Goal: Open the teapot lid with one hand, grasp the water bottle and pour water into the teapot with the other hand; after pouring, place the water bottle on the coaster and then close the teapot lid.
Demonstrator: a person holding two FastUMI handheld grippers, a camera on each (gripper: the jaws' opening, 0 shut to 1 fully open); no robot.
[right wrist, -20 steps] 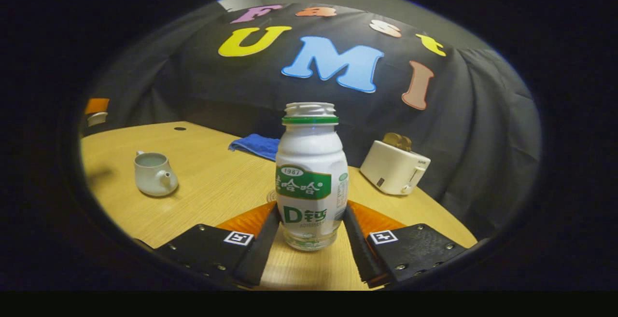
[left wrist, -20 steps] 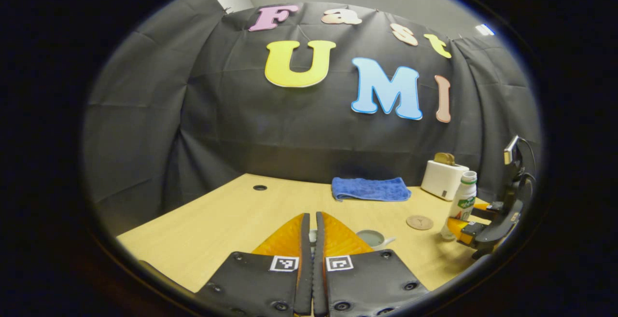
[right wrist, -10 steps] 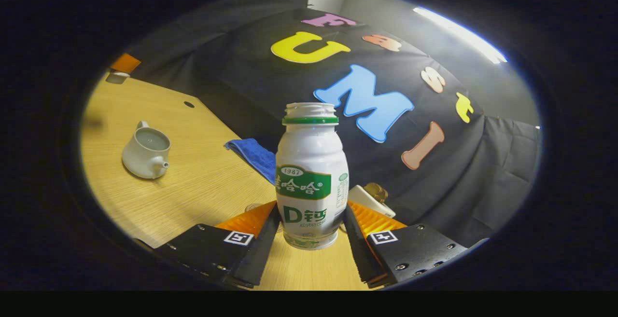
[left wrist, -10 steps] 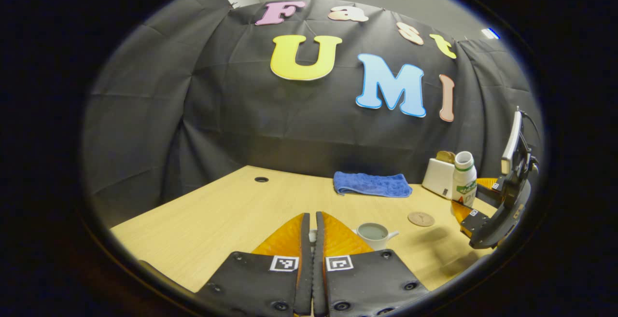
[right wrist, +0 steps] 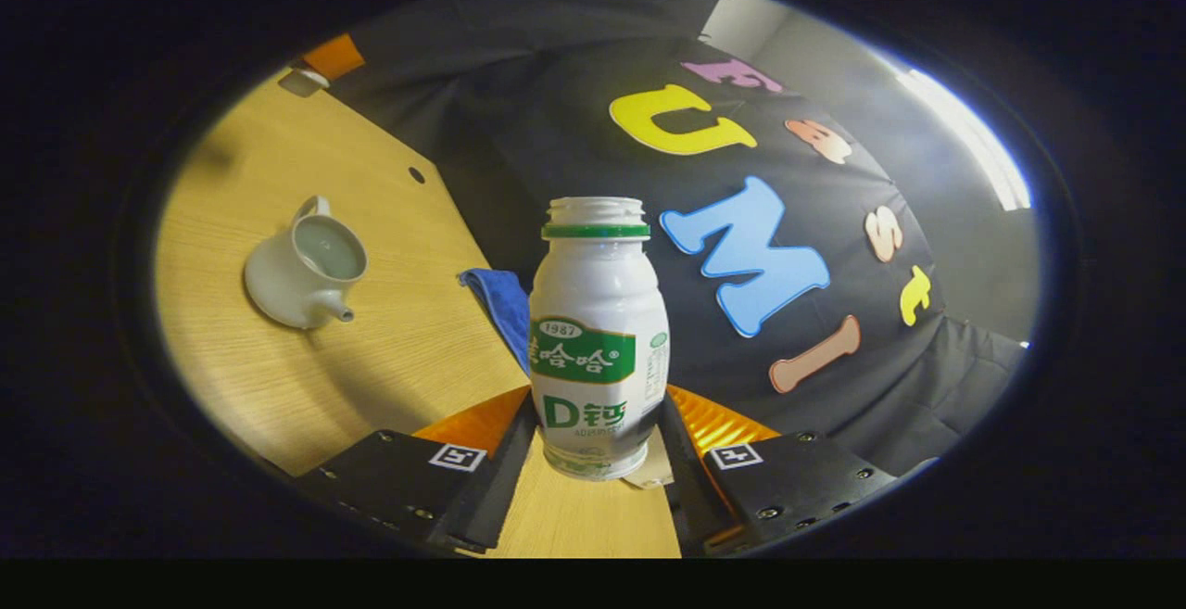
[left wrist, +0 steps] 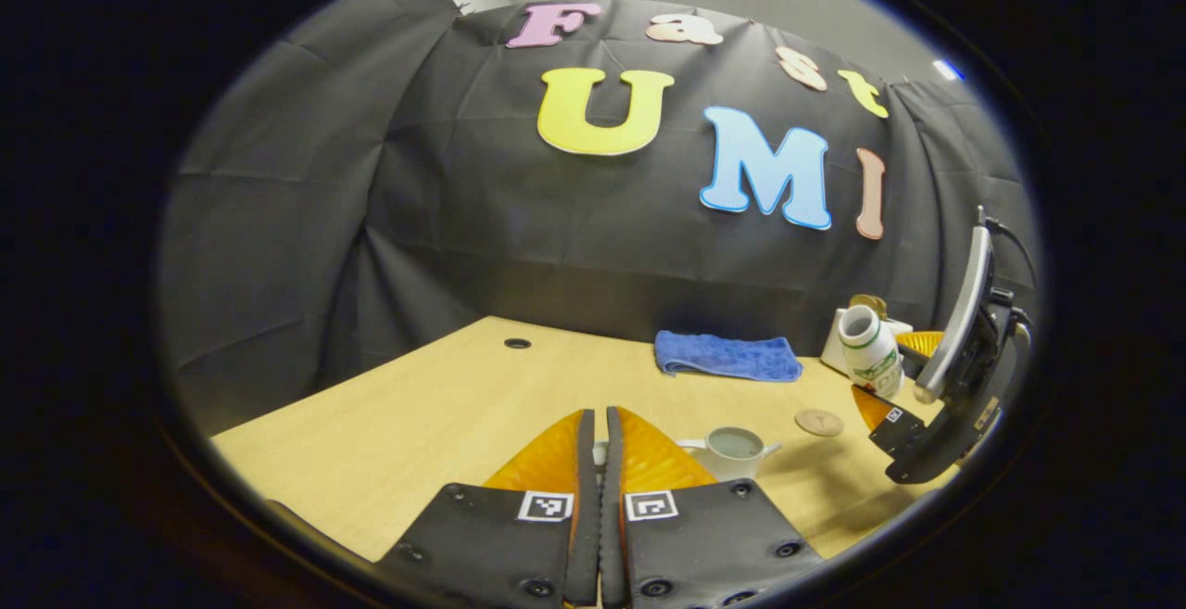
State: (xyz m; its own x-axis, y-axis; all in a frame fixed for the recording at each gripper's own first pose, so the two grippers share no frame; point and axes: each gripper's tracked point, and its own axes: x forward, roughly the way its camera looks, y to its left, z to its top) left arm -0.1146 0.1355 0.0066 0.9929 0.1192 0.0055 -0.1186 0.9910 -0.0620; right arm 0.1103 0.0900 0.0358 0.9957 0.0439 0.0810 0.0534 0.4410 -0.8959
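The right claw pinches the water bottle, one finger pressed on each side of its lower body. In the left gripper view this right claw hangs above the surface with the bottle tilted, its uncapped mouth leaning toward the teapot. The teapot stands open on the surface, ahead and to the left of the right claw, its spout pointing toward that claw. The left claw has its fingers pressed together with a small pale thing between their tips; whether it is the lid I cannot tell. The teapot sits just right of the left claw's tips. The coaster lies bare between the teapot and the right claw. Behind it lie a blue towel and a toaster.
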